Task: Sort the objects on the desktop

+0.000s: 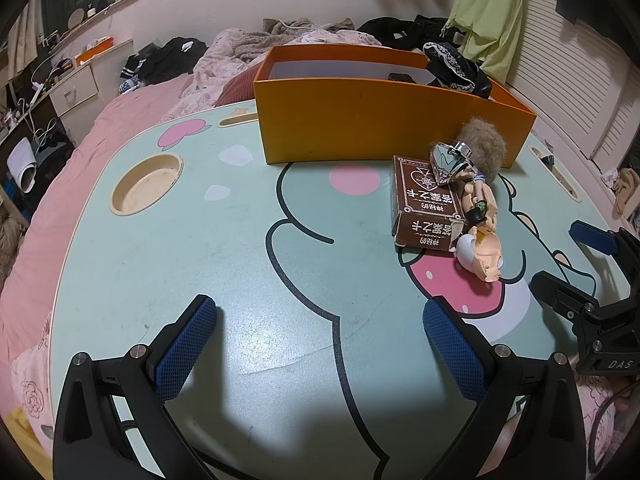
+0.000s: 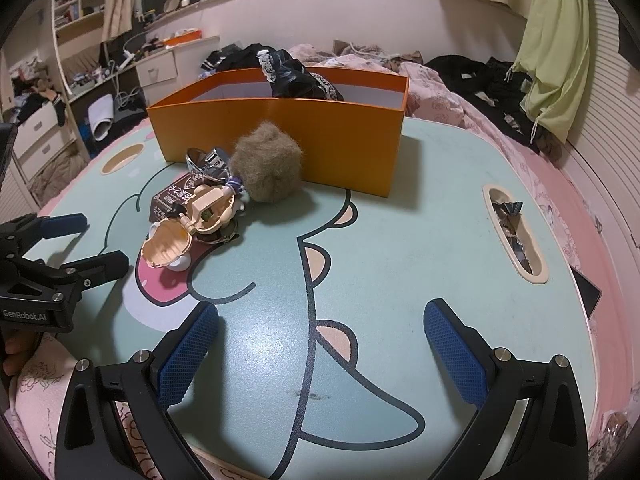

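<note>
Left claw [image 1: 320, 344]: fingers spread wide, nothing between the blue pads [image 1: 182, 348], only bare tabletop [image 1: 192, 248]. Right claw [image 2: 320, 344]: equally wide open, holding nothing.

Ahead and right of the left claw, ahead and left of the right claw, lies the cluster. Brown card box [image 1: 426, 208] lies flat. Doll body [image 1: 478, 196] lies along its edge, partly on top; doll head [image 1: 484, 256] rests on the tabletop just beside the box's near corner. Shiny metal piece [image 1: 448, 162] sits on the box's far end, touching the fuzzy brown ball [image 1: 482, 146], which presses against the front wall of the orange box [image 1: 360, 120].

Orange box stands at the table's far side, open-topped; black cloth [image 2: 300, 80] hangs over its rim.

Open room: wide bare surface directly ahead of both claws. Round recess [image 1: 146, 188] ahead-left of left claw near the table edge; long slot [image 2: 516, 232] ahead-right of right claw near the opposite edge.
</note>
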`<state>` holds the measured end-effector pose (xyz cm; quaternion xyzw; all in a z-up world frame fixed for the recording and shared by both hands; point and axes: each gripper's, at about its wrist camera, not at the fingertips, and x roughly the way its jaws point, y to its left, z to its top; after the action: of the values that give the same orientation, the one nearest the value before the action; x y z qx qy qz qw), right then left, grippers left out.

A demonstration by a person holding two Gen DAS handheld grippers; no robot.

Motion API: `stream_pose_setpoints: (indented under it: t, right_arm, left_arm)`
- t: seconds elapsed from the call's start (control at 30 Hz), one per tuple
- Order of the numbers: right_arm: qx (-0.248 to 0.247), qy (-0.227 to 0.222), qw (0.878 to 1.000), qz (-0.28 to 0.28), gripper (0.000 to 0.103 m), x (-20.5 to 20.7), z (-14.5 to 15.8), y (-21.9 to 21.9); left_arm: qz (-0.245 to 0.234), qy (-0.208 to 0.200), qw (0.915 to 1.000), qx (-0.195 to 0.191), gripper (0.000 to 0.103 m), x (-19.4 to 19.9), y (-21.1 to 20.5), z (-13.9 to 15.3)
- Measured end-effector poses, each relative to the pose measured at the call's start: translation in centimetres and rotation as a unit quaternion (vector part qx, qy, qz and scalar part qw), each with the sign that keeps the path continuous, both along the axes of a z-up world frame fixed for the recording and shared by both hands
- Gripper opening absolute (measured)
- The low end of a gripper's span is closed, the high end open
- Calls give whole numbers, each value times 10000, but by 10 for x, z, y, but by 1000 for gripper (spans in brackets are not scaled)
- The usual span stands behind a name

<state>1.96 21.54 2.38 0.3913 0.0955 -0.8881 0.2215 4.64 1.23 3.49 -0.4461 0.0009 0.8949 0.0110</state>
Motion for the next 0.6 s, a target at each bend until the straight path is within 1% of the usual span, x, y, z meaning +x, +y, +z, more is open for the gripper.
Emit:
stream_pose_setpoints:
  t: [0.6]
  right_arm:
    - [-54, -2, 10000, -3, 103, 0, 3, -1]
  left_arm:
    - [1, 3, 10000, 1, 103, 0, -1, -1]
